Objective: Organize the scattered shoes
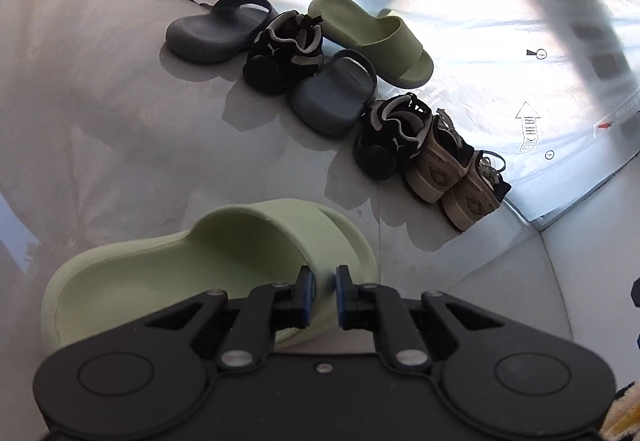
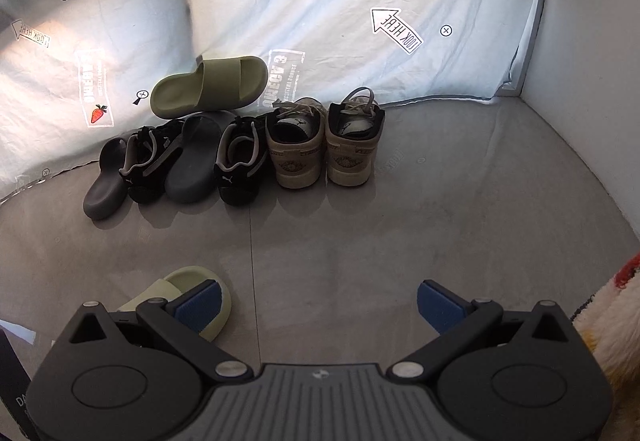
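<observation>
A row of shoes lines the far edge of a grey tiled floor, against a pale printed sheet that bears carrots and "look here" arrows. From the right wrist view the row reads, left to right: a dark grey slide, a black trainer, a second dark grey slide, a second black trainer, and two beige sneakers standing side by side with heels toward the camera. An olive green slide lies behind the row, resting partly on the dark slides. A white wall closes the right side, and a fluffy textile shows at the lower right edge.

Nearer the cameras, well apart from the row, a pale green slide lies on bare floor. The left gripper points down at it, its blue pads pinched nearly together on the slide's edge. The right gripper hovers over empty floor, angled downward, jaws spread wide with nothing between them.
</observation>
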Available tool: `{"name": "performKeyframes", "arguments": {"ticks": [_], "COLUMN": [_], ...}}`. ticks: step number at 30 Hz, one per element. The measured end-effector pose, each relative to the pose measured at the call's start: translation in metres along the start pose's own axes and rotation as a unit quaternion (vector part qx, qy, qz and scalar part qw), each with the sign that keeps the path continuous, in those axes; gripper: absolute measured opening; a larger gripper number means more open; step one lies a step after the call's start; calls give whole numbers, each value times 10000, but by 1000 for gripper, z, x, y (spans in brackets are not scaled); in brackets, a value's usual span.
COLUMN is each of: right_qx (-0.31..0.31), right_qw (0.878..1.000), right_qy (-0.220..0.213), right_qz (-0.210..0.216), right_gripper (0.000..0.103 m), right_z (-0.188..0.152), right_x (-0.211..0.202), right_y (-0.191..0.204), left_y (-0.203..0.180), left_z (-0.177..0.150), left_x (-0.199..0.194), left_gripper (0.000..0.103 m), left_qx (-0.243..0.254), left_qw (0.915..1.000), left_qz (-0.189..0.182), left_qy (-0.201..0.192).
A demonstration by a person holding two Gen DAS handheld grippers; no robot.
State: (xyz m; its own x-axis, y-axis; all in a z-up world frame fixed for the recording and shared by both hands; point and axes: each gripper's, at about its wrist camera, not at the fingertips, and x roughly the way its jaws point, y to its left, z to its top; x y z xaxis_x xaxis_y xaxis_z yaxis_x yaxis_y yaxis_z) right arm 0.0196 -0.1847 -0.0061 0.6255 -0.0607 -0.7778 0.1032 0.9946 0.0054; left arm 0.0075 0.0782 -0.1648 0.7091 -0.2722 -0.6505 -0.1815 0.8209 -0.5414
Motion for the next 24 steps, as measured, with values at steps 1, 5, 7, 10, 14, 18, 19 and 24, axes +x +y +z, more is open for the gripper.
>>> {"name": "performKeyframes", "arguments": {"ticks": [1,5,7,10,14,18,19,24], "right_qx": [-2,-28,-47,-67,-70,-53,-55,-40], "right_qw": [10000,10000,10000,9999,9999,10000,9999,9999], "right_qy": [6,38,59,75,78,72,74,61], "right_qz": [2,21,36,52,53,40,49,80], "right_gripper": [103,103,103,103,103,103,103,103], "right_z": [0,0,-1,-1,-1,-1,-1,0], "right_x": [0,2,2,3,3,2,2,2], "right_y": [0,1,1,1,1,6,6,3], "left_y": [0,-2,-1,2,-1,-11,-14,-15], "left_z": [-1,-3,-3,-4,-2,5,9,6], "left_x": [0,0,0,0,5,14,14,-8], "left_gripper": [12,12,11,11,11,13,18,29], "left_qx": [4,117,56,-311,-467,-70,99,1195], "left_qw": [10000,9999,10000,9994,9984,9991,9994,9913], "left_qz": [-7,5,5,26,125,219,265,541], "left_qy": [-21,-51,-55,-122,-303,-354,-220,-67]}}
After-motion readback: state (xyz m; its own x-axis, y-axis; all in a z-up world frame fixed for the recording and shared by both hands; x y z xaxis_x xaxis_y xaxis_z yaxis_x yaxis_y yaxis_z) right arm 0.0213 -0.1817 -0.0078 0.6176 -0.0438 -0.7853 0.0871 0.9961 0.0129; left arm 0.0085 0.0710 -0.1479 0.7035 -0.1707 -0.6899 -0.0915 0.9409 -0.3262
